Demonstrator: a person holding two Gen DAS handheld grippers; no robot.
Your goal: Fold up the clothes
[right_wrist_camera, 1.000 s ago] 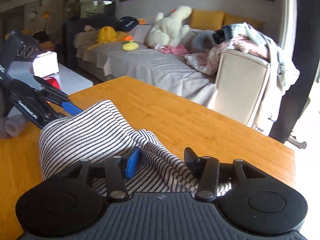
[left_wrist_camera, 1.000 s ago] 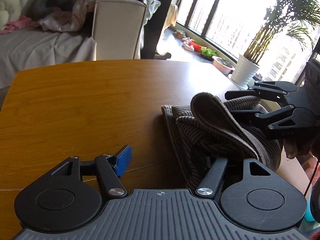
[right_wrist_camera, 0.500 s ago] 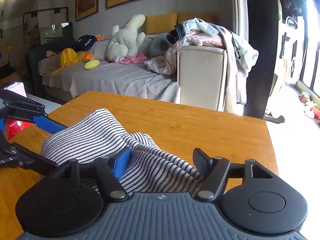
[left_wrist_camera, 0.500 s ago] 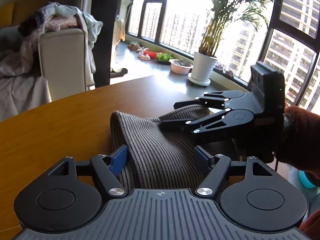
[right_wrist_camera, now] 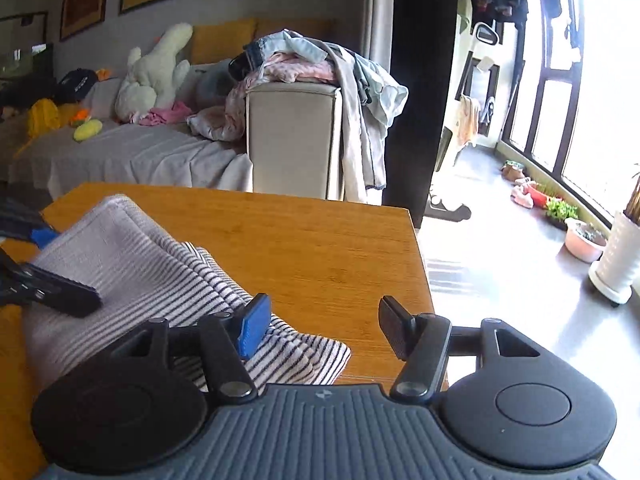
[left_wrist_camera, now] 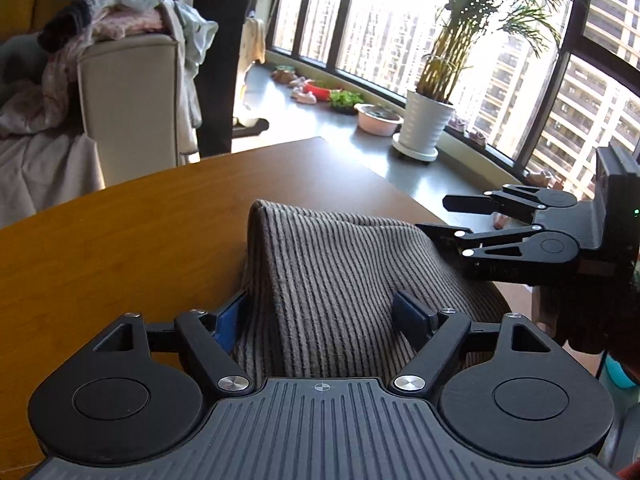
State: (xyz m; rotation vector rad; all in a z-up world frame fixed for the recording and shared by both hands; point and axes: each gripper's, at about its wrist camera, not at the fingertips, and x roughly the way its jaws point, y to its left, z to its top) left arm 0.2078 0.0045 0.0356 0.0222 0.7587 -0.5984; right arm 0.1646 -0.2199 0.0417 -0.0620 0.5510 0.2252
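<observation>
One garment: a striped knit top (left_wrist_camera: 340, 280) lies bunched on the wooden table (left_wrist_camera: 120, 248), near the corner closest to the window, so both tools can reach it from the same side.
Shape of the cloth: it humps up into a raised fold at its far edge, with a loose striped flap (right_wrist_camera: 296, 356) trailing toward the table's edge; to my eye the fold is only partly made.
Left gripper (left_wrist_camera: 324, 316): its fingers stand wide apart with the striped cloth heaped between them; the blue pad (left_wrist_camera: 230, 322) sits against the cloth's left side and the other pad on its right slope, but they are not squeezing it, so I judge it is bracketing the pile rather than holding it.
Right gripper (right_wrist_camera: 320, 328): its fingers are spread well apart over the loose flap and bare table, gripping nothing; in the left view it hovers at the cloth's far right edge.
Likely reason: both tools look placed to take fresh hold of opposite edges for the next fold.
Risk: the trailing flap lies close to the table's edge and could slide off.
Around: an armchair (right_wrist_camera: 294, 136) piled with laundry (right_wrist_camera: 320, 64), a sofa with a plush toy (right_wrist_camera: 156, 72), a potted plant (left_wrist_camera: 428, 128) by the window.
</observation>
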